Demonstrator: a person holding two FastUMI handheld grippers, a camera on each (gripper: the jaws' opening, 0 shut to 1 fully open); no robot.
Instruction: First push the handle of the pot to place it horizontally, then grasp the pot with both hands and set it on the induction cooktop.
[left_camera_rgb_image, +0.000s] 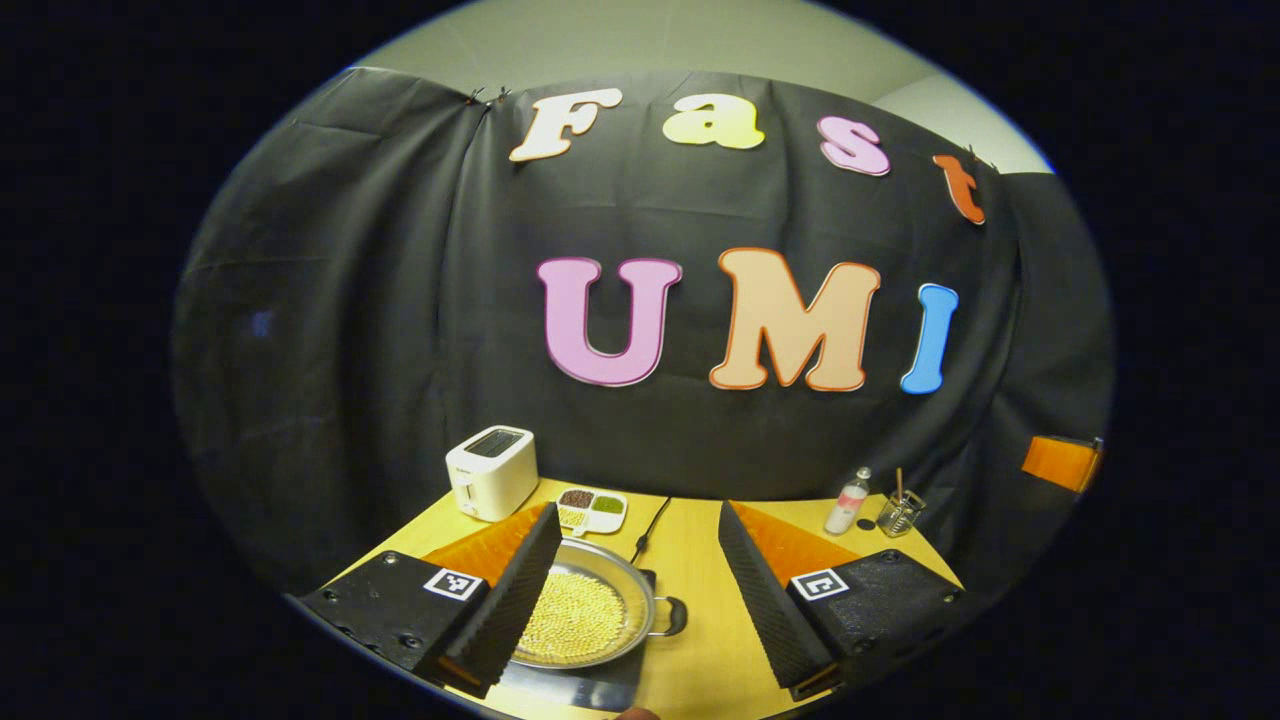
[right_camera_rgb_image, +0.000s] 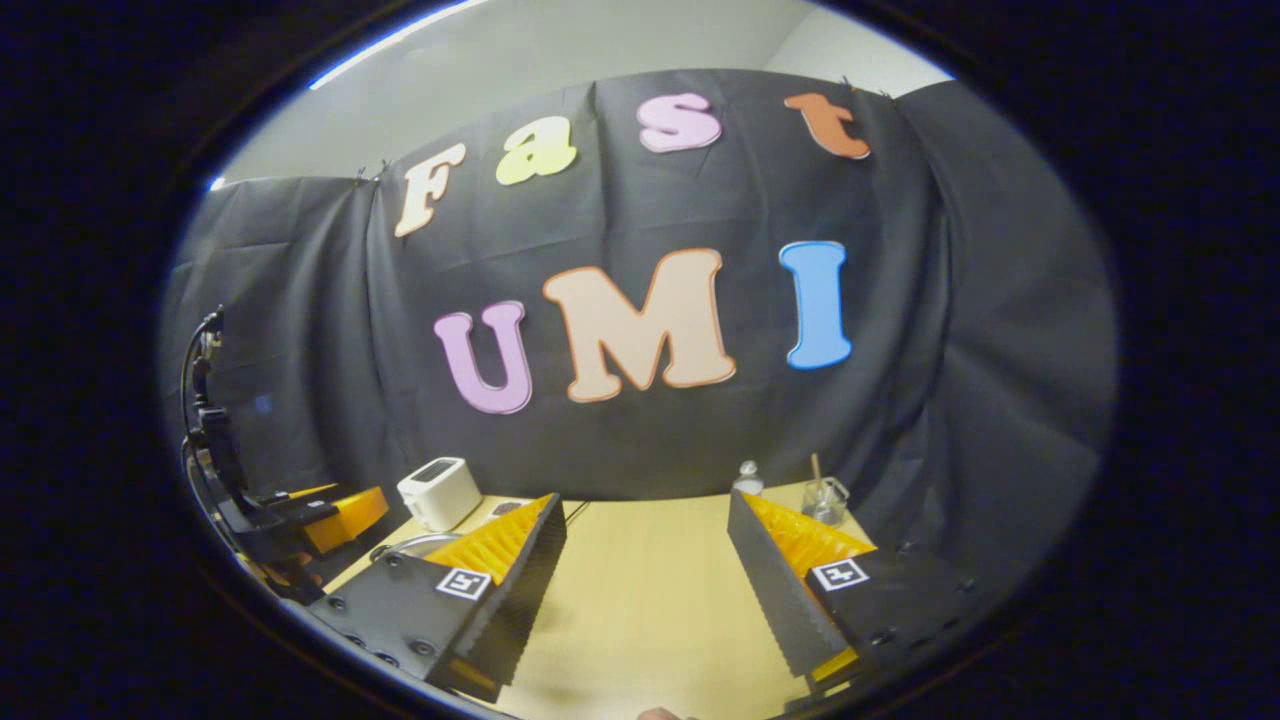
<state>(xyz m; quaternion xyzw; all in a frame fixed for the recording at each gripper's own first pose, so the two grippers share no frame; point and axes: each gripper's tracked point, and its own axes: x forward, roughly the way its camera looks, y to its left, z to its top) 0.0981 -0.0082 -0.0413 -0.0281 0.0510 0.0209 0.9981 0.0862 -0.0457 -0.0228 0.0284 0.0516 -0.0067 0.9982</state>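
No brand or label is readable; each finger block carries only a square black-and-white marker.

In the left gripper view the left gripper (left_camera_rgb_image: 635, 585) hangs open, holding nothing. The pot (left_camera_rgb_image: 585, 615), full of pale grains, sits on the dark cooktop (left_camera_rgb_image: 585, 685), partly behind the left finger. Its handle (left_camera_rgb_image: 672, 615) sticks out into the gap between the fingers, so the long axis runs crosswise. Beyond the fingertips stand a toaster (left_camera_rgb_image: 491, 472), a tray (left_camera_rgb_image: 592, 509) and a bottle (left_camera_rgb_image: 848, 501).

In the right gripper view the right gripper (right_camera_rgb_image: 645, 560) is open over bare table (right_camera_rgb_image: 650, 600). The rim behind its left finger is probably the pot.
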